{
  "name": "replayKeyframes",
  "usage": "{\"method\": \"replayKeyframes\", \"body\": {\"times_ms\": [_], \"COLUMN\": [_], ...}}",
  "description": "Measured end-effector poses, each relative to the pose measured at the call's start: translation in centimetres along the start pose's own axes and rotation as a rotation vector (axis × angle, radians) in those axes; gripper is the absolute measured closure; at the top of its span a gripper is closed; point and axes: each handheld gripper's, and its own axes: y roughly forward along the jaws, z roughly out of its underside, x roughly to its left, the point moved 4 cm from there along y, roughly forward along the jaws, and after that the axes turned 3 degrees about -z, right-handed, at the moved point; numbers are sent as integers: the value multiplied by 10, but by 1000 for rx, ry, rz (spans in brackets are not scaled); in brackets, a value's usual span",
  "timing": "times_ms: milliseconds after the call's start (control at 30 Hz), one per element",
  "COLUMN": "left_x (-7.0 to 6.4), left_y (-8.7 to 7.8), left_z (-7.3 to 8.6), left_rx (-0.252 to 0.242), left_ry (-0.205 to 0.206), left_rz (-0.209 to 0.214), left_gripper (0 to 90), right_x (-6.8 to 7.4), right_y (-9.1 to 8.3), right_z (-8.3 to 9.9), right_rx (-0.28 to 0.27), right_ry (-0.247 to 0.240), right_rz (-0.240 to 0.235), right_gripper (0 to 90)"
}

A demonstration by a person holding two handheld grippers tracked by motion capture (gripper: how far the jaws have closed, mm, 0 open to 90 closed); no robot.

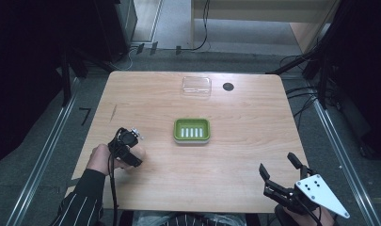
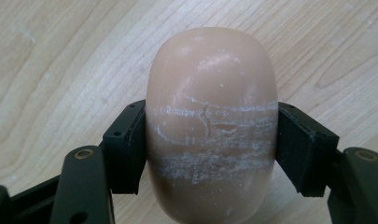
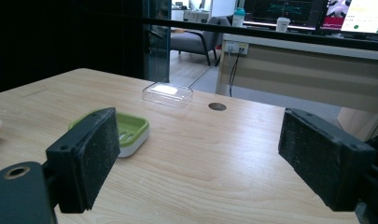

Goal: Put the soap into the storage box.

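Our left gripper [image 2: 210, 140] is clamped on a soap [image 2: 211, 121], one black jaw pressed to each long side of the pinkish-tan oval bar. White scuff lines cross the bar's top between the jaws, and bare wood grain lies under it. From above, we see this gripper [image 1: 131, 151] at the near left of the table [image 1: 235, 183], with the soap [image 1: 138, 152] poking out to the right of the hand [image 1: 99, 159] and a striped sleeve [image 1: 82, 200] behind it. Whether the bar touches the wood or is held just above it we cannot tell.

Our right gripper [image 3: 200, 158] stands wide apart with nothing between its padded jaws. In the high view it [image 1: 277, 167] sits at the near right corner of the table, the grey plate [image 1: 320, 193] on top, the jaws pointing toward the far left.

Out from the grippers, a green dish [image 1: 192, 130] with a white slotted insert rests near the middle of the table, to the right of the soap and apart from it. Farther back, a clear lid [image 1: 196, 86] lies near the far edge, and just right of it is a dark round hole [image 1: 228, 86] in the tabletop. Through the right gripper's camera we see the dish [image 3: 128, 130] just past the left jaw, the lid [image 3: 168, 94] beyond it, and the hole [image 3: 217, 106] to the right.
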Motion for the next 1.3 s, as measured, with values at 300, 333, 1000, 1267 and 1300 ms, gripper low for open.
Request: {"method": "replayKeyframes", "body": {"times_ms": [300,333,1000,1267,1300], "left_x": [-2,-2,-10,-11,-12], "left_y": [-4,-4,-7,-10,-10], "left_z": [-15,-15,-38,-46,-47], "left_rx": [-11,-11,-28,-29,-29], "left_ry": [52,52,131,169,172], "left_rz": [-3,-3,14,9,12], "left_gripper": [335,334,335,335,335], "right_x": [0,0,0,0,0], "right_y": [0,0,-1,0,0], "right_z": [0,0,0,0,0], "right_rx": [2,2,2,2,2], "right_ry": [2,2,6,4,5], "right_rz": [0,0,-2,-1,-1], "right_gripper": [132,132,132,132,132]}}
